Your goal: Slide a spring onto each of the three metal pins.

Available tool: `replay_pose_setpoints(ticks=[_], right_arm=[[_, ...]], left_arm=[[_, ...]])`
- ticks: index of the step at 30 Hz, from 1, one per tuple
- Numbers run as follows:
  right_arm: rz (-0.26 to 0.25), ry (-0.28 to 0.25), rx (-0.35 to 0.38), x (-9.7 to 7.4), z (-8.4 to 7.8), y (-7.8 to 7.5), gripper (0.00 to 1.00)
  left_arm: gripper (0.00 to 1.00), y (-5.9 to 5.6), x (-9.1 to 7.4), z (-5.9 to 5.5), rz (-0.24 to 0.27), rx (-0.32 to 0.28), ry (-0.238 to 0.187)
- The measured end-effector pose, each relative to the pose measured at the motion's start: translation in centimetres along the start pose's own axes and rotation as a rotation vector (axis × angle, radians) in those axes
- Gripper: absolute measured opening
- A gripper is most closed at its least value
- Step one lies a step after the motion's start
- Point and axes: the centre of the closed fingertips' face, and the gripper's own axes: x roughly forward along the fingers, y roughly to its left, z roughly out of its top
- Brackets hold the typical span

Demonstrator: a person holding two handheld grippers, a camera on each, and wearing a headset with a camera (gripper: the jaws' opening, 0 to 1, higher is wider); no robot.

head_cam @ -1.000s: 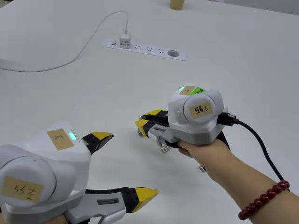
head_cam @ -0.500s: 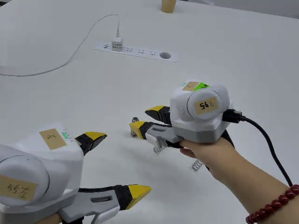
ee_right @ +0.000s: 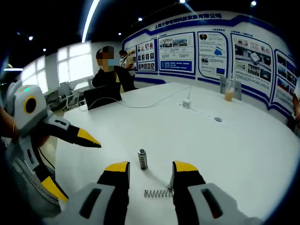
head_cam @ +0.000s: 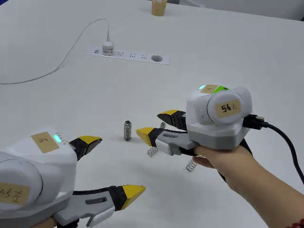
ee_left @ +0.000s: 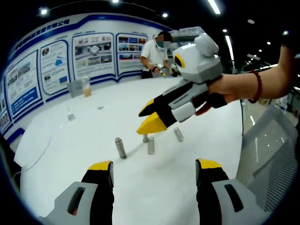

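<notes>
Nearest, at lower left, the left gripper is held low and points right across the table, its jaws spread wide with nothing between them. Beyond it the right gripper, clasped from beneath by a hand, points left, its jaws partly open and empty. Two loose springs lie on the table under it, and a pin wearing a spring stands upright just off its tips. Farther back lie a power strip and a cup.
</notes>
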Motion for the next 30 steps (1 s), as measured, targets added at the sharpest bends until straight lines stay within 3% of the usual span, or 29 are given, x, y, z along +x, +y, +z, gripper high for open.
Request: replay_pose_setpoints(ticks=[15, 30], right_arm=[[-0.034, -0.018, 0.050, -4.2, -1.3, -1.7, 0.41], [-0.002, -0.024, 0.076, -6.8, -3.6, -1.8, 0.42]], left_arm=[[0.65, -0.5, 1.9, -0.2, -0.025, 0.055, 0.038], [0.52, 0.4, 4.5, 0.0, -0.017, 0.066, 0.056]])
